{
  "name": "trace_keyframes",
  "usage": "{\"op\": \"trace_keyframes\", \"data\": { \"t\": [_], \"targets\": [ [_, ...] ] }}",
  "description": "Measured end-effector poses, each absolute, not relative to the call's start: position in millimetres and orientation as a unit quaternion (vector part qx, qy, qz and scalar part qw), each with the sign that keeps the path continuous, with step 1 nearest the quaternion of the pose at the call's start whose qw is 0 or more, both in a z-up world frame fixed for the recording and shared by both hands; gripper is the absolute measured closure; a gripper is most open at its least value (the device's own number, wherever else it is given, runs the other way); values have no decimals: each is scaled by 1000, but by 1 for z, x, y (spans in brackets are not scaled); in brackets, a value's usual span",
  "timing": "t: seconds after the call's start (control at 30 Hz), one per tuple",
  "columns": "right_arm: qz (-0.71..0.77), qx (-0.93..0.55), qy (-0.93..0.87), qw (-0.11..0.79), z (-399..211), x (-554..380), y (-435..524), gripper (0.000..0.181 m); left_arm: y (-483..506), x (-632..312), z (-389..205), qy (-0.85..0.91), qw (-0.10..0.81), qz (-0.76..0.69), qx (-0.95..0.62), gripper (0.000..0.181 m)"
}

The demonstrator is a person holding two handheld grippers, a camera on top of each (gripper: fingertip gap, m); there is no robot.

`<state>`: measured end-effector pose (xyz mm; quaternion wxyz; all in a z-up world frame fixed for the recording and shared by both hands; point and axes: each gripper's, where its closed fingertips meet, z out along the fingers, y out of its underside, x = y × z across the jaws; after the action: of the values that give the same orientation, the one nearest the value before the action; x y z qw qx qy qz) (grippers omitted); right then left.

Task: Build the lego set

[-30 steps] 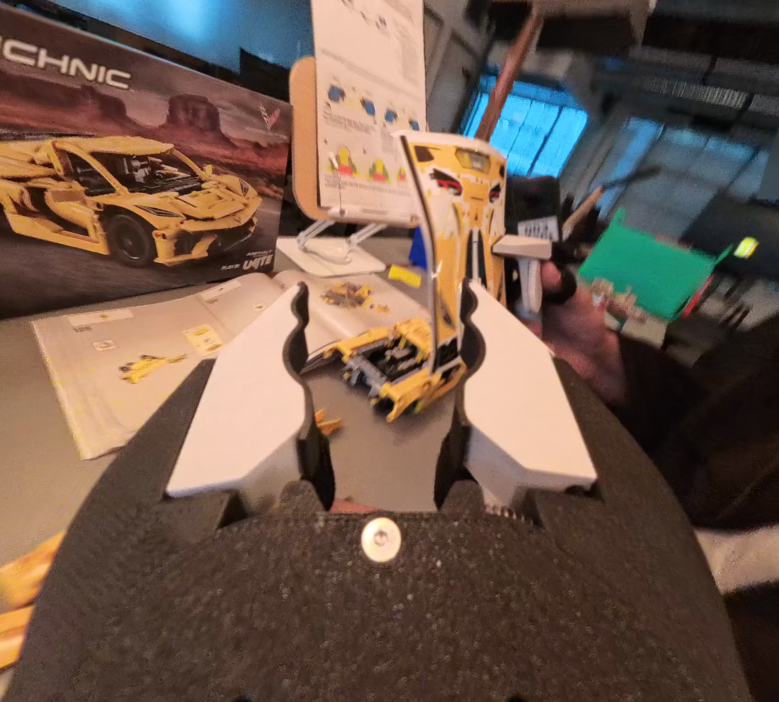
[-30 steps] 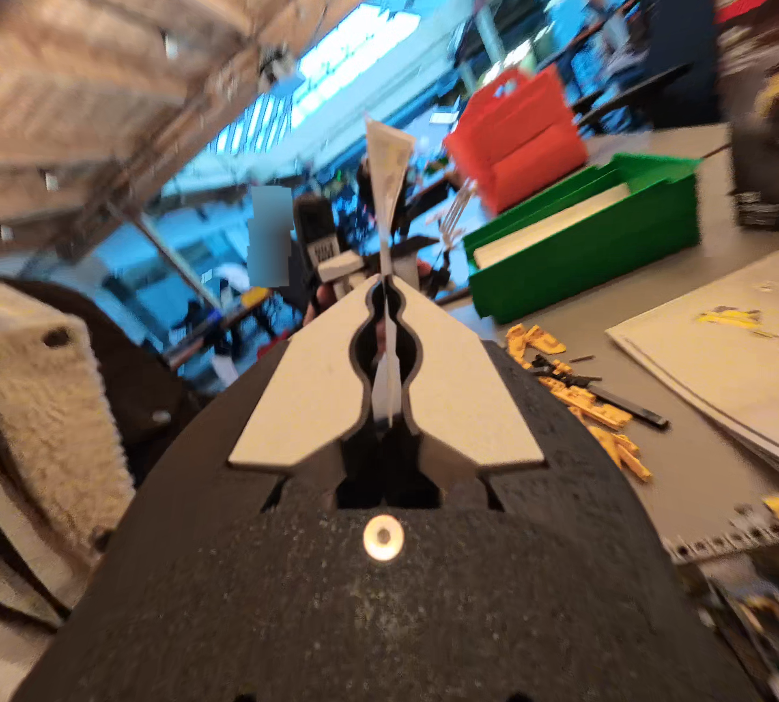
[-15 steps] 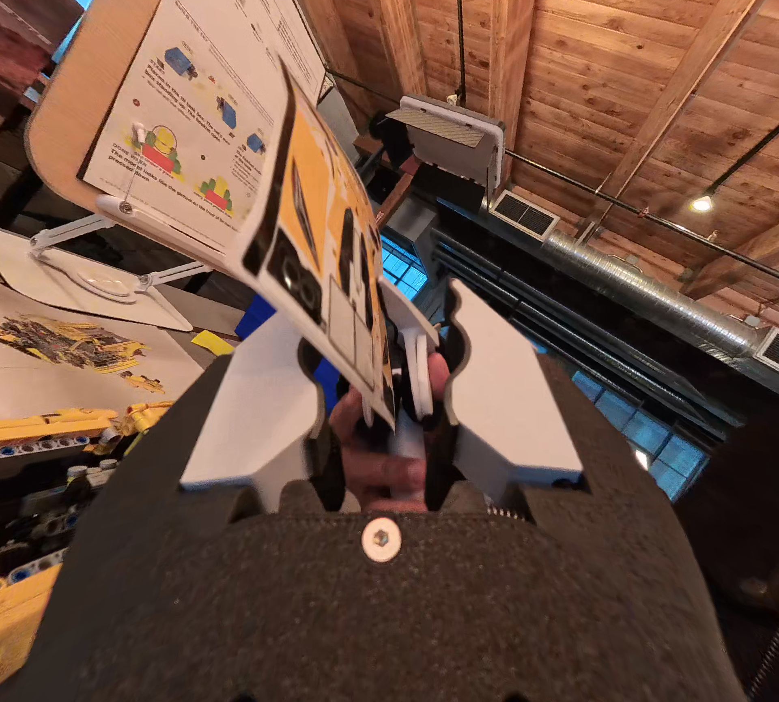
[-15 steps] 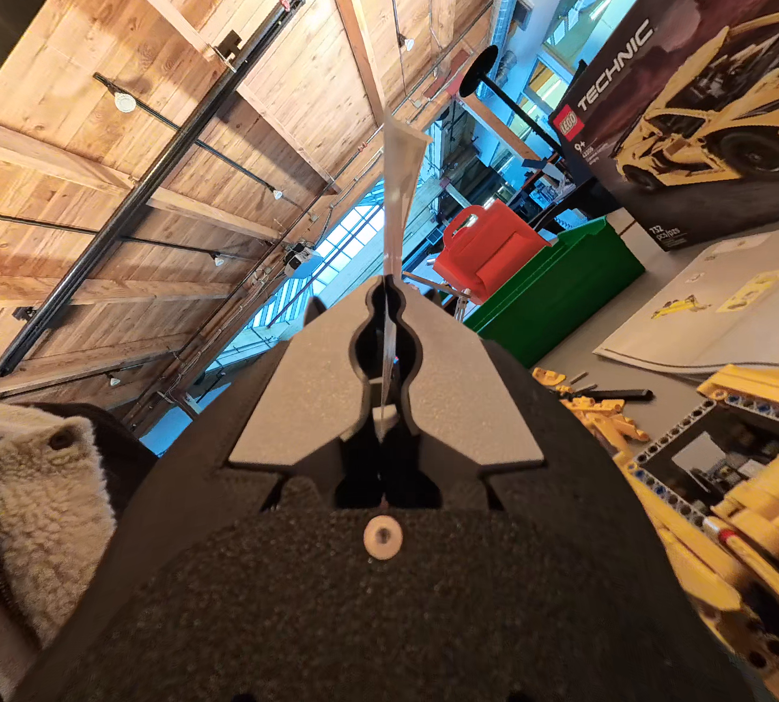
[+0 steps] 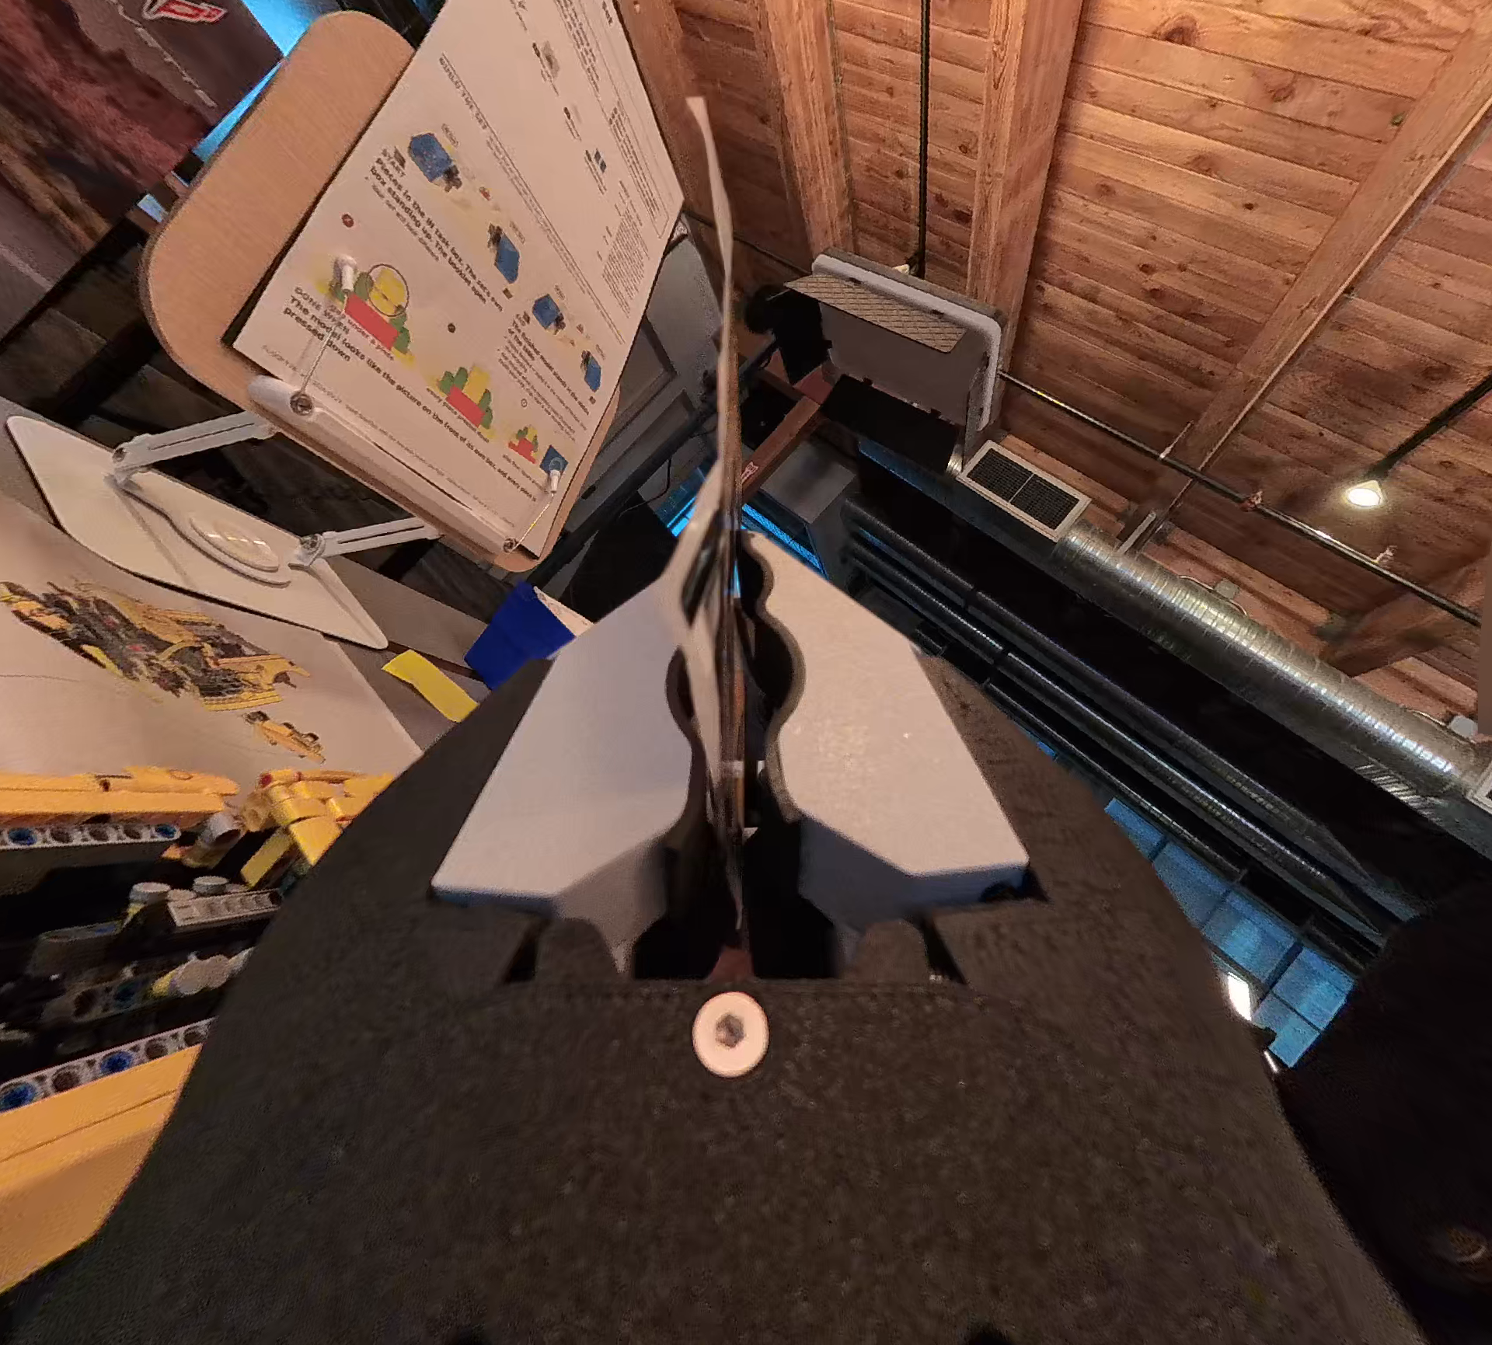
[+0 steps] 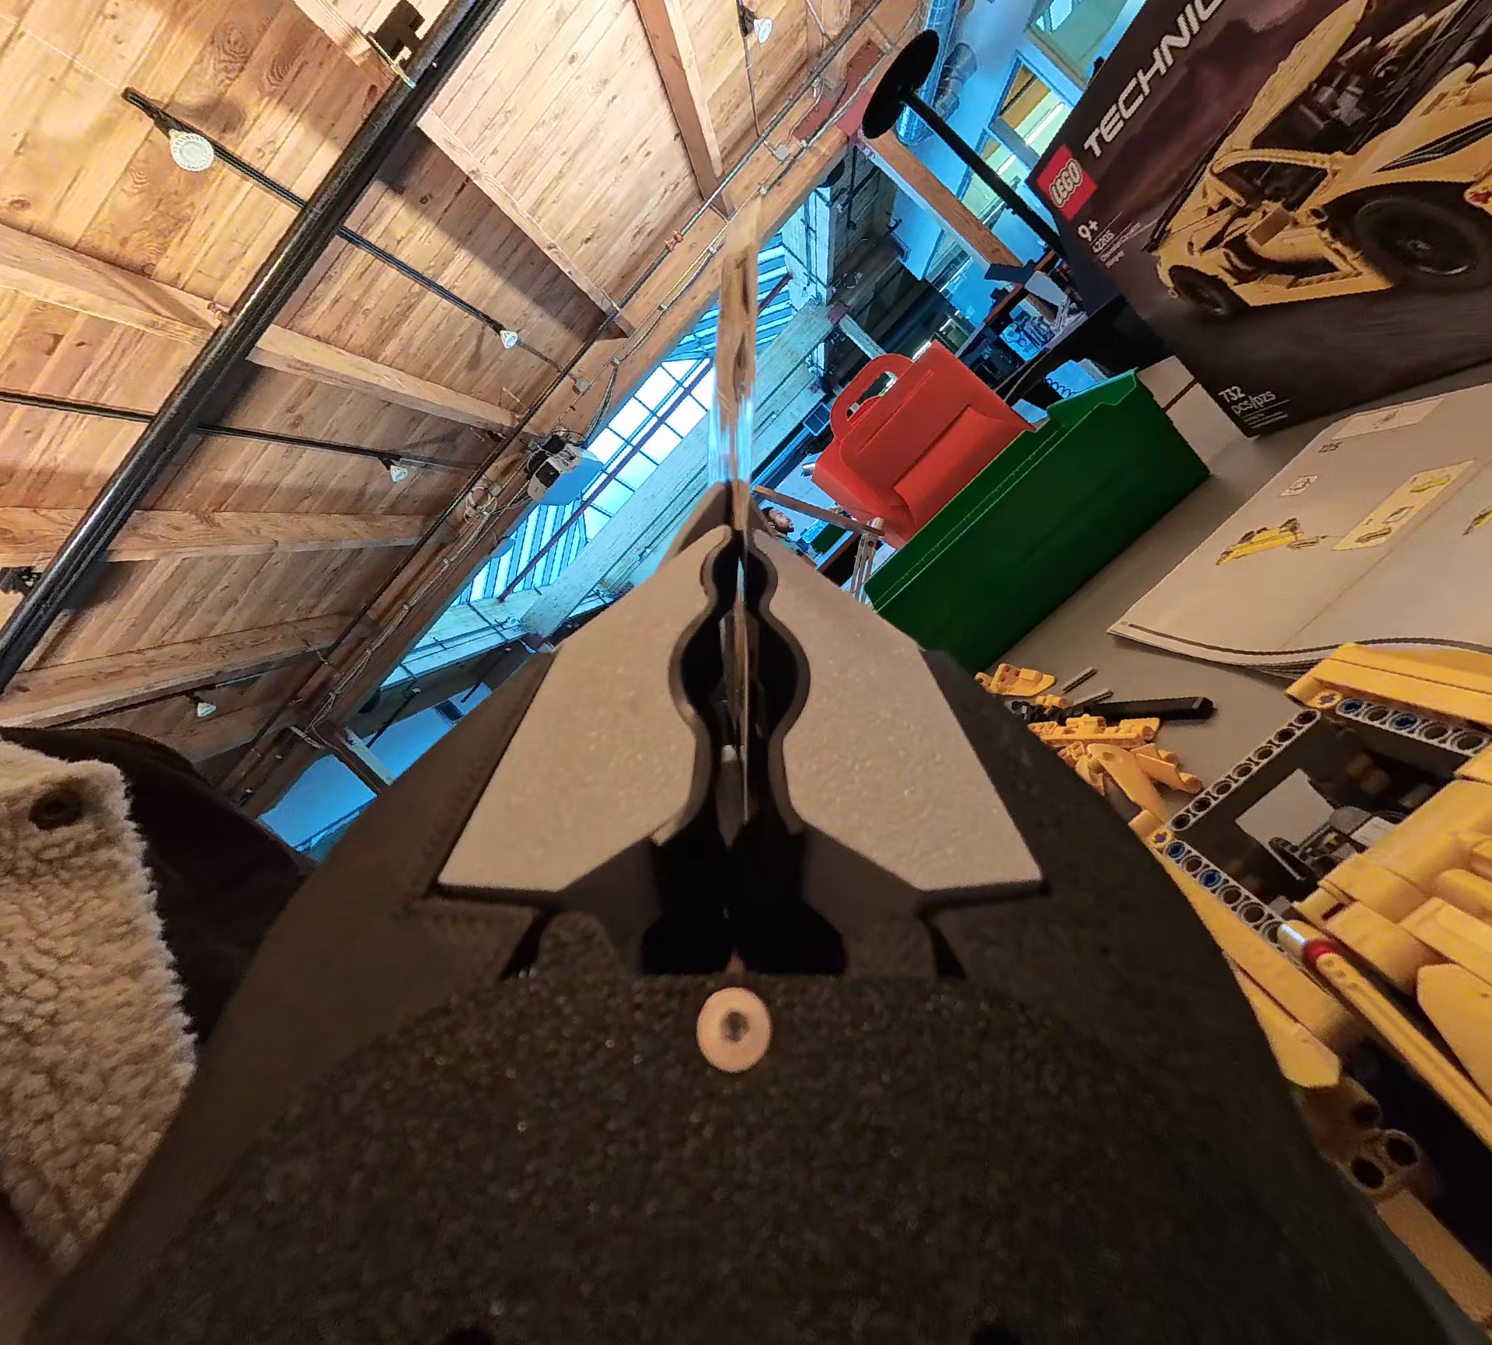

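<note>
Left tongs [image 5: 731, 668]: pressed together on the sticker sheet [image 5: 721, 418], which stands edge-on between the grey fingers [image 5: 581, 757] and rises toward 12 o'clock against the wooden ceiling [image 5: 1171, 95].
Right tongs [image 6: 733, 628]: pressed together on the same kind of thin sheet, seen edge-on as a pale sliver [image 6: 733, 370] pointing to 12 o'clock; I judge it to be the same sheet, though neither view shows both tongs at once.
Lego model: the half-built yellow car [image 6: 1372, 862] lies on the table [image 6: 1130, 652] at 3 to 4 o'clock in the right wrist view, and at 8 to 9 o'clock [image 5: 161, 846] in the left wrist view, well apart from both tongs.
Loose parts: a small heap of yellow pieces [image 6: 1082, 733] sits near the green bin [image 6: 1041, 523], at 3 o'clock.
References: the open instruction booklet [image 6: 1324, 547] lies flat beyond the car, with the set box [image 6: 1324, 119] at 2 o'clock; a printed guide sheet on a stand [image 5: 452, 241] is at 10 o'clock in the left wrist view.
Step in hand: probably the sticker stage, with the sheet held aloft and no sticker visibly lifted.
Next move calls for: one pair of tongs keeping the sheet steady while the other releases and catches a sticker's corner, then bringing it down to the right panel of the car.
</note>
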<state>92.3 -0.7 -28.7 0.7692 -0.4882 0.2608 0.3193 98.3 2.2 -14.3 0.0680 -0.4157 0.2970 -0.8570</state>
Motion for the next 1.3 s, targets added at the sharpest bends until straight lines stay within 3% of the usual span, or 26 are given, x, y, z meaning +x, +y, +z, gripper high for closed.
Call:
{"op": "trace_keyframes", "data": {
  "t": [0.33, 0.43, 0.57, 0.67, 0.8, 1.0, 1.3],
  "targets": [
    [306, -513, 260, 759, -35, 94, 4, 181, 8, 100, -22, 315, 46, -846, -428, 181],
    [168, -565, 244, 770, -32, 109, -9, 164, 19, 100, -23, 307, 41, -843, -439, 181],
    [-71, -617, 167, 765, 0, 112, -30, 158, 24, 104, -34, 343, 53, -810, -472, 181],
    [-125, -660, 131, 729, 6, 103, -17, 150, 24, 107, -36, 359, 39, -796, -485, 181],
    [-79, -729, 107, 671, -15, 91, 11, 127, 23, 106, -28, 372, 45, -792, -483, 181],
    [-37, -764, 105, 635, -29, 83, 19, 126, 23, 100, -20, 364, 21, -802, -473, 181],
    [45, -737, 98, 668, -13, 72, 18, 118, 7, 90, 2, 333, -67, -856, -390, 181]
  ]
}}
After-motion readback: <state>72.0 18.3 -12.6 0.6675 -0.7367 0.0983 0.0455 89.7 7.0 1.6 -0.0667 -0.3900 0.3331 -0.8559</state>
